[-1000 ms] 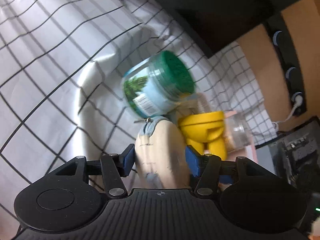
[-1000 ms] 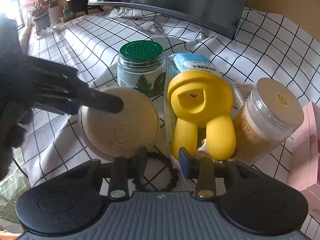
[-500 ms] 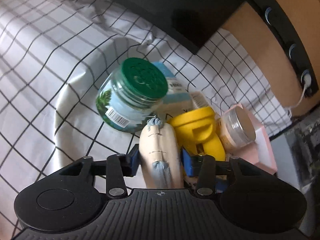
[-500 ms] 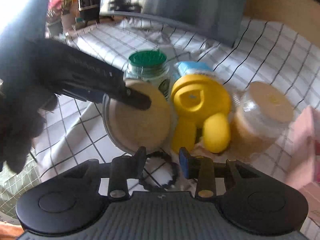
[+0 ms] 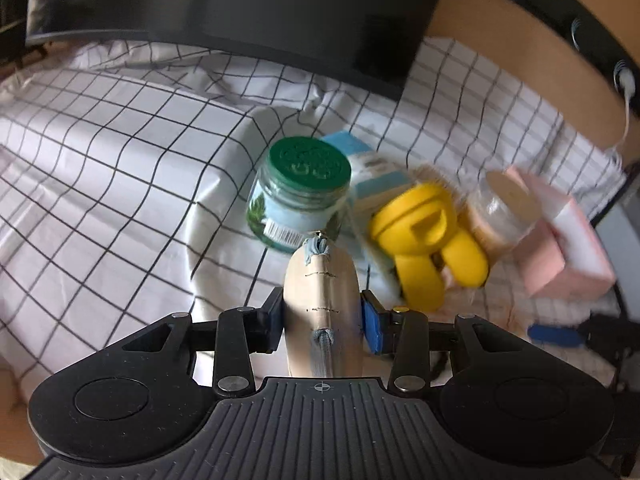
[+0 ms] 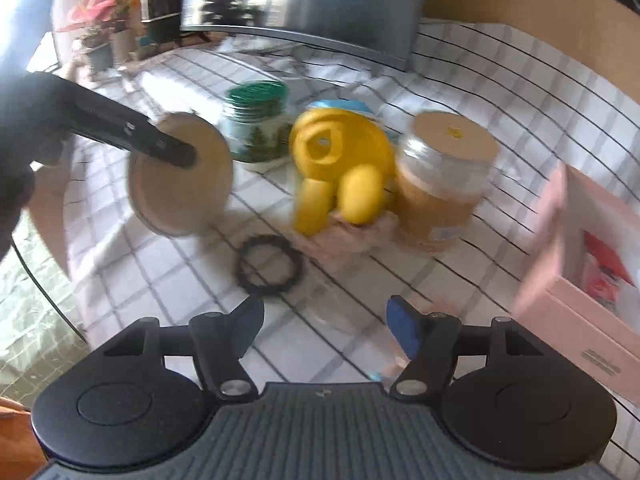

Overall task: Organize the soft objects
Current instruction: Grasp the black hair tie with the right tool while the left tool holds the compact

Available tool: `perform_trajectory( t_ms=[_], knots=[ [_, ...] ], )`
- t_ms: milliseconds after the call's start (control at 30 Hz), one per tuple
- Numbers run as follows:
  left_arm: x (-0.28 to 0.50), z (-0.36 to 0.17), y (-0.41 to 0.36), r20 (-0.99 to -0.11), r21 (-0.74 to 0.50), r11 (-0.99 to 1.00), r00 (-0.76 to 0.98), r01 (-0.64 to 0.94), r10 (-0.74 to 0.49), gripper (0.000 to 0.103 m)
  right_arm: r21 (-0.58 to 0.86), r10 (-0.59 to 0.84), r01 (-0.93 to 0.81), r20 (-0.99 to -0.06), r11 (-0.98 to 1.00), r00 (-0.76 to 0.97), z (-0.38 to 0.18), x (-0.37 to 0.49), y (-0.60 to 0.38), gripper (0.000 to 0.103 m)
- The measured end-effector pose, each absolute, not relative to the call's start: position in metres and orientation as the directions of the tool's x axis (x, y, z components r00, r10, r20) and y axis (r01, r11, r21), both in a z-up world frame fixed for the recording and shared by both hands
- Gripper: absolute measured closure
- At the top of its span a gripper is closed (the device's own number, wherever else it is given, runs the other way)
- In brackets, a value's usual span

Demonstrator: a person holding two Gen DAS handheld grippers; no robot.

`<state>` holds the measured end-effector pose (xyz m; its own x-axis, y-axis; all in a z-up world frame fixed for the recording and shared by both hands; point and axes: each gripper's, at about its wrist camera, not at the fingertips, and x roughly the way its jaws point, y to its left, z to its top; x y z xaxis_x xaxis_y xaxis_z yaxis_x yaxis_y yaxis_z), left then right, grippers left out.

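Note:
My left gripper (image 5: 322, 314) is shut on a round beige pouch (image 5: 322, 300) with a blue zipper, held edge-on above the checked cloth. In the right wrist view the same pouch (image 6: 180, 184) hangs lifted at the left, gripped by the left gripper's fingers (image 6: 160, 146). My right gripper (image 6: 324, 324) is open and empty, low over the cloth, just behind a black scrunchie ring (image 6: 268, 262). A yellow soft toy (image 6: 340, 168) lies beyond it and also shows in the left wrist view (image 5: 424, 248).
A green-lidded jar (image 5: 300, 192), a blue tissue pack (image 5: 372, 172), a beige-lidded jar (image 6: 444, 176) and a pink box (image 6: 580, 264) crowd the checked tablecloth (image 5: 100, 184). A dark monitor (image 5: 260, 4) stands at the back. Potted plants (image 6: 100, 28) stand far left.
The left gripper has lifted the pouch up and away from the pile. The right gripper has opened and pulled back, uncovering the scrunchie.

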<state>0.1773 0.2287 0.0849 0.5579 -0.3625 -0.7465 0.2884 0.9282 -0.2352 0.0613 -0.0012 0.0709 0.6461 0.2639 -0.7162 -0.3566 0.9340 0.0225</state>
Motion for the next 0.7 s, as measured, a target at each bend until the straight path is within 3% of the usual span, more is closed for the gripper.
perform_trajectory(
  t_ms=[67, 167, 367, 467, 700],
  knots=[
    [0.174, 0.085, 0.228, -0.745, -0.227, 0.929, 0.562, 0.292, -0.359, 0.059, 0.02, 0.296, -0.405, -0.715, 0.914, 0.633, 0.069, 0.066, 0.016, 0.04],
    [0.173, 0.082, 0.231, -0.738, -0.246, 0.929, 0.567, 0.278, -0.365, 0.059, -0.02, 0.298, -0.46, -0.737, 0.888, 0.607, 0.057, 0.08, 0.043, 0.06],
    [0.176, 0.078, 0.243, -0.735, -0.32, 0.914, 0.543, 0.25, -0.406, 0.06, 0.033, 0.322, -0.463, -0.763, 0.886, 0.561, 0.042, 0.11, 0.063, 0.07],
    [0.18, 0.076, 0.247, -0.735, -0.349, 0.909, 0.535, 0.226, -0.416, 0.06, 0.022, 0.32, -0.488, -0.78, 0.872, 0.537, 0.044, 0.113, 0.068, 0.096],
    [0.169, 0.081, 0.237, -0.733, -0.336, 0.907, 0.535, 0.253, -0.421, 0.06, 0.089, 0.361, -0.472, -0.77, 0.877, 0.526, 0.073, 0.092, 0.041, 0.096]
  ],
)
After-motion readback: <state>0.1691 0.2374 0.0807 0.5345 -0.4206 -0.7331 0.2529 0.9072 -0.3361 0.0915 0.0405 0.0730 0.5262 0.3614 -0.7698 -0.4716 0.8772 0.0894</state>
